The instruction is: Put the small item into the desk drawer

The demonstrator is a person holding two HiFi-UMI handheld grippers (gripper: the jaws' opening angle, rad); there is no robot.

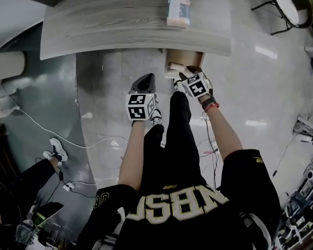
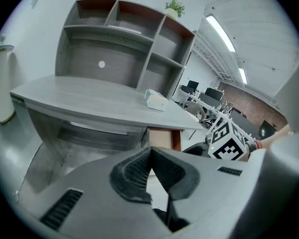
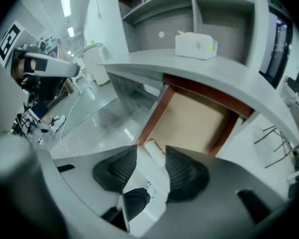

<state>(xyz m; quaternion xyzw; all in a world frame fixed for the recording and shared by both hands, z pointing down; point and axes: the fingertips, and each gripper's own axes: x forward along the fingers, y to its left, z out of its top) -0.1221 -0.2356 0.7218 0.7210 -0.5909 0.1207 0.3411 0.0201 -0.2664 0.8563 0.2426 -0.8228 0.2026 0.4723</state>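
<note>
1. the right hand-held gripper is released; its jaws stand wide apart and neither pad presses on anything; the small white item shows just past the tips, apparently lying at the near left corner of the open drawer.
2. the left hand-held gripper is clenched, jaw tips together with nothing between them; it hangs to the left of the drawer, well apart from it.
3. judged step: the item looks placed, so the putting-in is about done.
4. the next move likely calls for drawing the right hand-held gripper straight back without nudging the item over the drawer's front edge; pushing the drawer shut may follow.
5. the worktop is grey wood grain with a curved edge; a tissue box sits on it above the drawer; open shelves rise behind.
6. the floor is pale and glossy; a white cable trails at the left; a chair stands to the right.
</note>
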